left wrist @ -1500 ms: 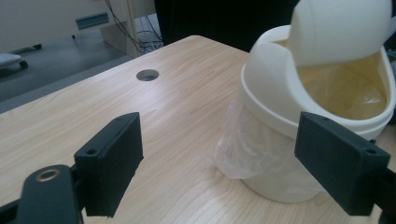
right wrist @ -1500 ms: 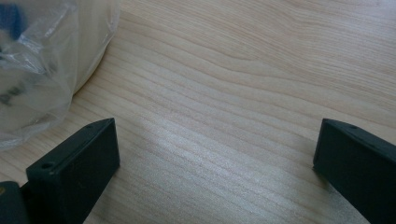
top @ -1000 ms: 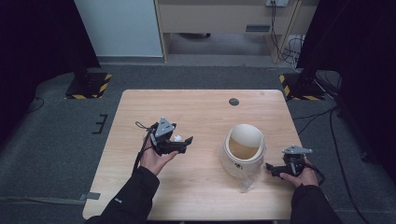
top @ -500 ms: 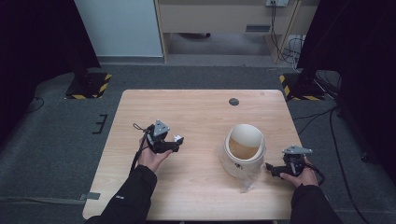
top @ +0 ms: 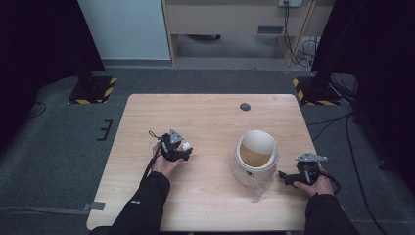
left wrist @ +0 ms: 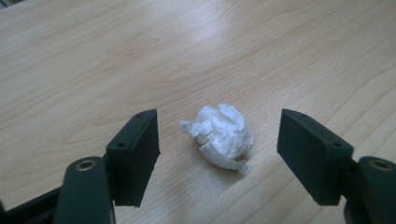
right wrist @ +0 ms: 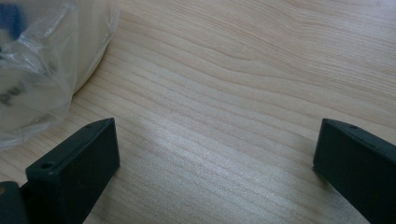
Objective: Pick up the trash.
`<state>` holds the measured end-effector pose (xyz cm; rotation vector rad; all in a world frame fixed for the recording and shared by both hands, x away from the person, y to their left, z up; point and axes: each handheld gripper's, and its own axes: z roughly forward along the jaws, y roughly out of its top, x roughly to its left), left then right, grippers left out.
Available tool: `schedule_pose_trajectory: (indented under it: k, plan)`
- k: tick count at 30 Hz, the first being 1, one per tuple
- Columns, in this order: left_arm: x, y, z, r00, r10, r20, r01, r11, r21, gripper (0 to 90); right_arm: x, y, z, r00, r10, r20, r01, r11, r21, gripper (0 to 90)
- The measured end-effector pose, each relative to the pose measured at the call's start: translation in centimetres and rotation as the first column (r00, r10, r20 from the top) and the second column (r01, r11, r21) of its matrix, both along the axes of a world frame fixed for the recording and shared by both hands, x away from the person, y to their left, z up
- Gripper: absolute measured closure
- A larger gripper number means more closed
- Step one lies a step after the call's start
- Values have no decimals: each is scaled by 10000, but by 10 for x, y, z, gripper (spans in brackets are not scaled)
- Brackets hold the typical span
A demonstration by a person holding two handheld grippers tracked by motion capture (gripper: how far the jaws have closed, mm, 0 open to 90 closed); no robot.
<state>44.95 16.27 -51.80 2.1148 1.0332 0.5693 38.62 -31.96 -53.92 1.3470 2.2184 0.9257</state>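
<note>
Lowered toward the table (top: 147,205) since the earlier frame, the left gripper (left wrist: 217,140) has been closing around a crumpled tissue ball (left wrist: 220,135) without touching it yet, so pickup and binning into the lined bin (top: 254,159) remain, while the right gripper (right wrist: 215,158) rests spread wide

No text, brand or number can be read. The plastic wrap (right wrist: 42,70) at the upper left of the right gripper view bears dark printing and a blue patch (too blurred to make out). A small mark on the sleeve (top: 135,201) at lower left stays illegible.
</note>
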Motion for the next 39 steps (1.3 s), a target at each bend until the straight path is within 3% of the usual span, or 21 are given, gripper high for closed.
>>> schedule_pose_trajectory:
  k: [12, 16, 19, 26, 32, 39]
  plan:
    - [4, -4, -10, 9993, -45, -364, 42, 10000, -82, 413, 0, 0, 0, 10000, -1, 0, 1, 10000, 1, 7]
    - [4, -5, -12, 9993, -109, -358, 112, 9999, 88, 482, 0, 0, 0, 10000, -3, -1, 3, 10000, 2, 7]
    - [5, -4, -13, 9989, -115, -463, 107, 9998, -162, 540, 0, 0, 0, 10000, -1, 0, 1, 10000, 1, 7]
    - [4, -3, -11, 9982, -205, -572, 191, 9995, -246, 619, 0, 0, 0, 10000, 1, 1, -1, 10000, 0, 7]
    - [-5, 0, 1, 9987, -379, -342, 368, 9989, -306, 628, 0, 0, 0, 10000, 0, 0, 0, 10000, 0, 7]
    - [-30, 5, 26, 9959, -863, 278, 883, 9925, -841, 621, 0, 0, 0, 10000, -2, -3, 2, 10000, 2, 7]
